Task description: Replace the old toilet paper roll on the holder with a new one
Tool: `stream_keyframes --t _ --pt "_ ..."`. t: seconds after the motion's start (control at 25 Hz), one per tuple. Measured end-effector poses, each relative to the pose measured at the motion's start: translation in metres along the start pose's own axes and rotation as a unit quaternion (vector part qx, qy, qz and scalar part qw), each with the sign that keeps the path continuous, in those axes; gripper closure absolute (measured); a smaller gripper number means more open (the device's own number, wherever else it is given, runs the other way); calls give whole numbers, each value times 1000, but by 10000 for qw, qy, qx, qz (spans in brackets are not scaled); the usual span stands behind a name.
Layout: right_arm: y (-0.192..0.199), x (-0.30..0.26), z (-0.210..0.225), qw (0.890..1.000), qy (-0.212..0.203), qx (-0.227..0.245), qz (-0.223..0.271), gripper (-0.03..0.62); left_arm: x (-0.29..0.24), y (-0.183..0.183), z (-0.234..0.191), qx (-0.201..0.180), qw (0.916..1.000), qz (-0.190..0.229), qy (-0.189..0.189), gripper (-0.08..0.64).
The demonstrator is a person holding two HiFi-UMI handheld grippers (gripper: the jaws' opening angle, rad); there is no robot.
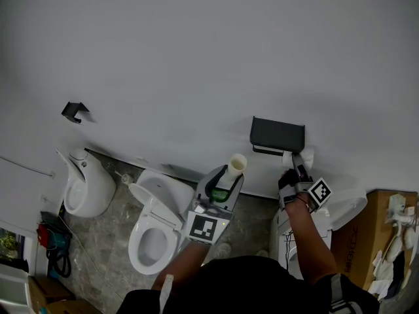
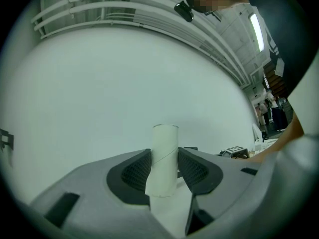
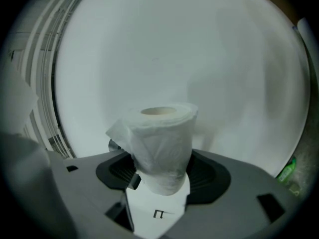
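Observation:
My left gripper [image 1: 230, 173] is shut on an empty cardboard tube [image 1: 235, 168], which stands upright between its dark pads [image 2: 133, 171] in the left gripper view as the tube [image 2: 163, 159]. It hangs left of the black wall holder [image 1: 277, 135]. My right gripper [image 1: 296, 164] is shut on a new white toilet paper roll [image 1: 300, 158], just under the holder's right end. The right gripper view has that roll [image 3: 162, 146] upright between the jaws, a loose flap at its left.
A white toilet [image 1: 156, 221] with its seat up stands below the left gripper. A white urinal [image 1: 85, 185] is at the left, a small black wall hook [image 1: 74, 111] above it. A white bin [image 1: 298, 241] and a cardboard box [image 1: 383, 237] are at the right.

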State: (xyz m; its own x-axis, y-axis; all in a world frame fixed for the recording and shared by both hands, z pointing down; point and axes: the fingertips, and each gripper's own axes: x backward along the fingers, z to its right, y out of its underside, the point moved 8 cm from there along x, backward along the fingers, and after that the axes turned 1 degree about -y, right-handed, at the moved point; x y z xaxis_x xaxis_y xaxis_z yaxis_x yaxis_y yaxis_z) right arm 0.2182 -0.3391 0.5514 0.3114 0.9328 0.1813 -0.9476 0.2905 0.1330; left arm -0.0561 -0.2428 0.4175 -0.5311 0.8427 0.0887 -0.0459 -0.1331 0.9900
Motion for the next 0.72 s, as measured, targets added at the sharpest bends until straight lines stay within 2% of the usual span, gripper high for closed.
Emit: stream_keyframes --t 0.16,0.48,0.72 --pt "17 -10 0 9998 -67 -56 -204 304 7 3 -7 -88 9999 -10 -95 394" --pt "52 -31 -1 9986 -196 -188 -463 304 26 5 -25 -1 9992 -52 -389 394" --pt "69 -40 2 9983 -257 -389 -346 304 35 2 -34 -33 9984 -124 -545 394"
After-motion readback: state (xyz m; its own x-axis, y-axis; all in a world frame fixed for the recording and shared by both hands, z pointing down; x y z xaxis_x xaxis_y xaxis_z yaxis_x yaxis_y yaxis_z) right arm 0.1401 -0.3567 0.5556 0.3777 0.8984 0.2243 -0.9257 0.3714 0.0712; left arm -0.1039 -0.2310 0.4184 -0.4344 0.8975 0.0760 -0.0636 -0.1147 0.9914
